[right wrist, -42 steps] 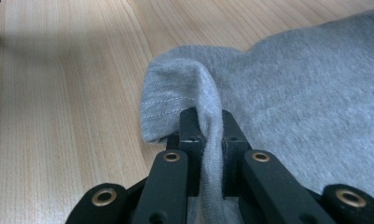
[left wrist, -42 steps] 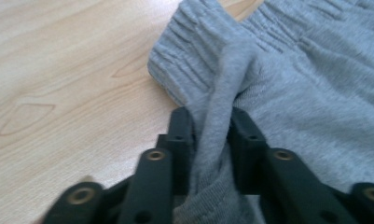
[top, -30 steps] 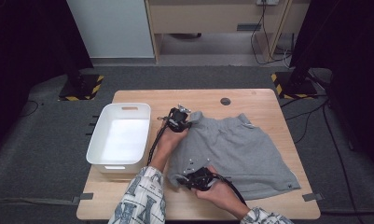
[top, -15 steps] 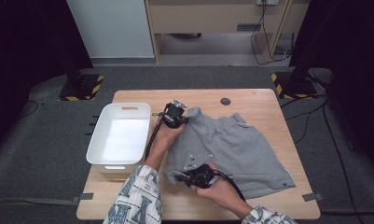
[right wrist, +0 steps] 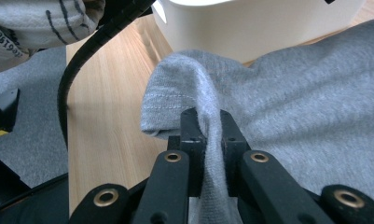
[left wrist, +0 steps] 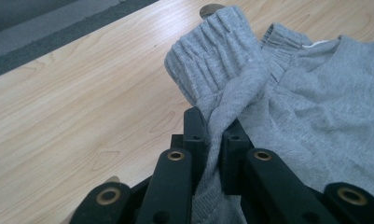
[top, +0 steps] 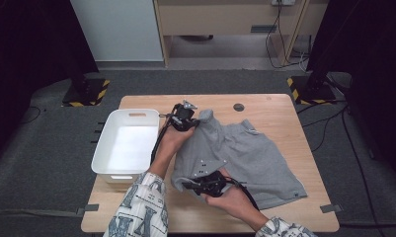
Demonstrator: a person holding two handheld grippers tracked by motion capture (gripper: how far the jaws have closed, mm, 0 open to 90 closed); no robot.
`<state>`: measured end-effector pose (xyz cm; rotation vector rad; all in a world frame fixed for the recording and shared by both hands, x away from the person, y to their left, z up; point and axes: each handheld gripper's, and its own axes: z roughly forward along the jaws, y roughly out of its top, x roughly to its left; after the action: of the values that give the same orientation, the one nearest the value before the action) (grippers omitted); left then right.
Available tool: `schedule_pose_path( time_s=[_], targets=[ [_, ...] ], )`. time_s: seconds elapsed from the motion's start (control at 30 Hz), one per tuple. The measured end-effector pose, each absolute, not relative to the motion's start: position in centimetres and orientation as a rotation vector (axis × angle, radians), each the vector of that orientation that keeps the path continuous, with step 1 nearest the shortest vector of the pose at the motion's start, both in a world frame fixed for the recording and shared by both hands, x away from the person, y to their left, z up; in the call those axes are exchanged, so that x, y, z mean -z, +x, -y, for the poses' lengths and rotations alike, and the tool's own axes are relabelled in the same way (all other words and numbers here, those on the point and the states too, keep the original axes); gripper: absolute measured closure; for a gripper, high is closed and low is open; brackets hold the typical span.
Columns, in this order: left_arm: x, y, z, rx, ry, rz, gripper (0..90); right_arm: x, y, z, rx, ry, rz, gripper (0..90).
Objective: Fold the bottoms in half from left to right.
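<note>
The pair of soft grey jersey shorts with a ribbed elastic waistband [top: 245,158] lies spread on the pale wooden worktop [top: 284,106], just right of the empty white plastic tub [top: 124,148]; the left gripper [top: 184,118] has its fingers [left wrist: 194,135] clamped on a fold of cloth just below the gathered waistband, and the right gripper [top: 205,183] has its fingers [right wrist: 231,135] pinched on the stitched hem of a leg; the fabric looks light, limp and not fragile, so it will sag and drape between the two holds rather than keep shape; the thick waistband and doubled hem seem the surest places to grip, since a thin single layer could slide out.
</note>
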<state>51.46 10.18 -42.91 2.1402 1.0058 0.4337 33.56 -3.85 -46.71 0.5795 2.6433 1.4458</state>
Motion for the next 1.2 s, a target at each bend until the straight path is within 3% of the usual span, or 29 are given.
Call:
schedule_pose_path(
  time_s=[1.2],
  targets=[
    [38.9,51.2,-15.8,-0.475,2.087,-1.045,84.2,42.4,33.3,-0.9,-1.584,0.537,-2.551,84.6]
  ],
)
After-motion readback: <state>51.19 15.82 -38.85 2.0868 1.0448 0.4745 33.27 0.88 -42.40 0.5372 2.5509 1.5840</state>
